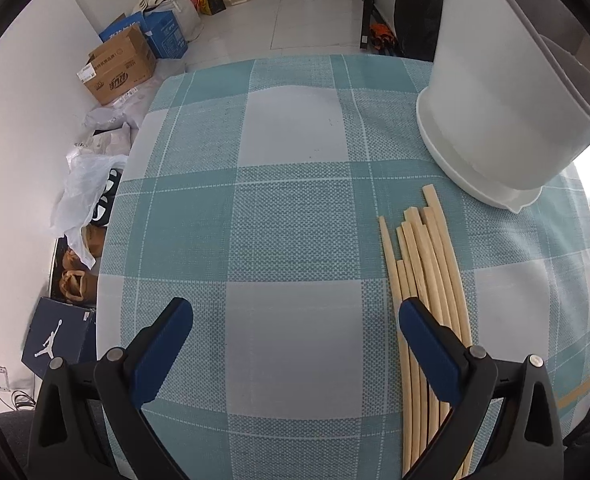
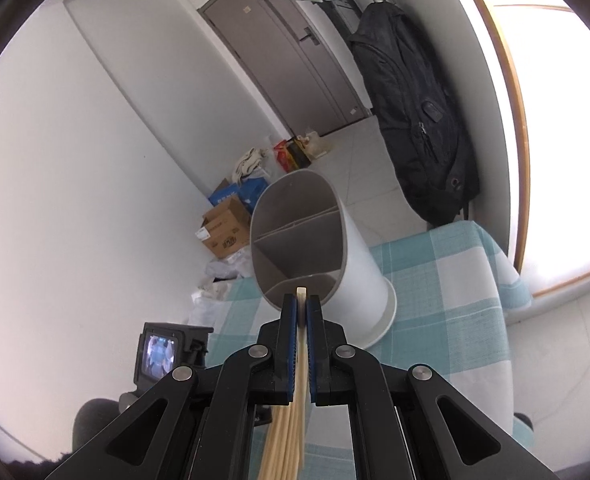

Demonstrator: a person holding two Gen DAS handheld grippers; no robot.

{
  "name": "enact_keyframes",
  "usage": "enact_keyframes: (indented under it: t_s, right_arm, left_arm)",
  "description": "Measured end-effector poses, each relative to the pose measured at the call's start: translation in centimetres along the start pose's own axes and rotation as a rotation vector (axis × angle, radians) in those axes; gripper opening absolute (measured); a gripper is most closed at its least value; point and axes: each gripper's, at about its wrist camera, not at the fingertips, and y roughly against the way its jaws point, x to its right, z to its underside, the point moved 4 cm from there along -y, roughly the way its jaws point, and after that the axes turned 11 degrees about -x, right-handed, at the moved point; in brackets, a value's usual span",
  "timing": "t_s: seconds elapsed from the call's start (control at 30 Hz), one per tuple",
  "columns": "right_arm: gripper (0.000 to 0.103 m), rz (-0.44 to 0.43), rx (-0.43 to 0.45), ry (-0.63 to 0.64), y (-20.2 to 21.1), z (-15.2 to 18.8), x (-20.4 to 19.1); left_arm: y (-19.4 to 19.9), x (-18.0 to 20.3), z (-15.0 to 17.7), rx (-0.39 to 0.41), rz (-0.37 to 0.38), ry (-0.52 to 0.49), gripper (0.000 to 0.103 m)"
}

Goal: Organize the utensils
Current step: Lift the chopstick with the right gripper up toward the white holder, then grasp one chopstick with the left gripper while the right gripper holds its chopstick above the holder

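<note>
Pale wooden chopsticks (image 1: 427,264) bundled on checked cloth (image 1: 287,208); right gripper (image 2: 302,312) clamps one chopstick (image 2: 301,294); left gripper (image 1: 295,316) wide open, empty.

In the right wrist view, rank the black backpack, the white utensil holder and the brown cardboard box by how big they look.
1. black backpack and white utensil holder: they fill about the same area, and the holder stands much nearer the camera, so I will not rank them.
2. brown cardboard box: clearly smallest, far back on the floor.
</note>
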Motion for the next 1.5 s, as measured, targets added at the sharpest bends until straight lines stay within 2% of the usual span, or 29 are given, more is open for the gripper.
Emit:
enact_keyframes:
  t_s: [0.13,0.3,0.5,0.57,0.73,0.8,0.87,0.9,0.93,0.97,1.0,1.13,1.23,1.3,1.5]
  right_arm:
    - [0.004,0.003,0.001,0.011,0.4,0.3,-0.1]
    - [0.004,0.005,-0.004,0.006,0.4,0.3,0.1]
    - [0.004,0.012,-0.005,0.013,0.2,0.2,-0.1]
    - [0.004,0.013,-0.008,0.018,0.1,0.2,-0.2]
    - [0.005,0.010,0.000,0.016,0.2,0.1,-0.2]
    - [0.005,0.012,0.001,0.015,0.3,0.1,-0.2]
    - [0.005,0.008,-0.003,0.013,0.3,0.1,-0.1]
    - [0.005,0.005,-0.005,0.014,0.3,0.1,-0.1]
    - [0.005,0.007,-0.005,0.014,0.2,0.1,-0.1]
    - [0.005,0.009,-0.004,0.014,0.2,0.1,-0.1]
    - [0.005,0.008,-0.005,0.015,0.2,0.1,-0.2]
    - [0.005,0.023,-0.005,0.026,0.0,0.1,-0.4]
    - [0.005,0.028,-0.001,0.031,-0.1,0.3,-0.6]
    - [0.005,0.033,0.003,0.035,-0.2,0.4,-0.8]
    - [0.005,0.048,0.007,0.047,-0.5,0.6,-1.2]
  left_arm:
    - [0.1,0.1,0.2,0.009,-0.048,-0.055,0.101]
    - [-0.1,-0.7,0.0,-0.005,-0.033,-0.043,0.101]
    - [-0.2,-1.3,-0.3,-0.012,-0.058,-0.020,0.101]
    - [-0.4,-1.3,-0.7,-0.024,-0.029,-0.009,0.101]
    - [-0.7,-0.3,-1.5,-0.016,-0.046,-0.028,0.101]
    - [-0.5,0.0,-1.7,-0.009,-0.039,-0.046,0.093]
    - [-0.3,0.3,-1.8,-0.020,0.014,-0.049,0.070]
    - [-0.2,0.4,-1.8,-0.026,0.033,-0.047,0.064]
    - [0.0,0.6,-1.8,-0.032,0.070,-0.047,0.048]
    - [0.1,0.9,-1.8,-0.031,0.094,-0.048,0.039]
    - [0.2,1.1,-1.8,-0.023,0.092,-0.052,0.037]
    - [0.4,1.1,-1.9,0.007,0.111,-0.044,0.004]
    - [0.3,0.2,-2.2,0.002,0.186,0.012,0.002]
    - [0.6,-0.4,-2.3,0.014,0.202,0.039,0.002]
    - [3.6,-1.5,-1.9,0.117,0.257,0.083,0.001]
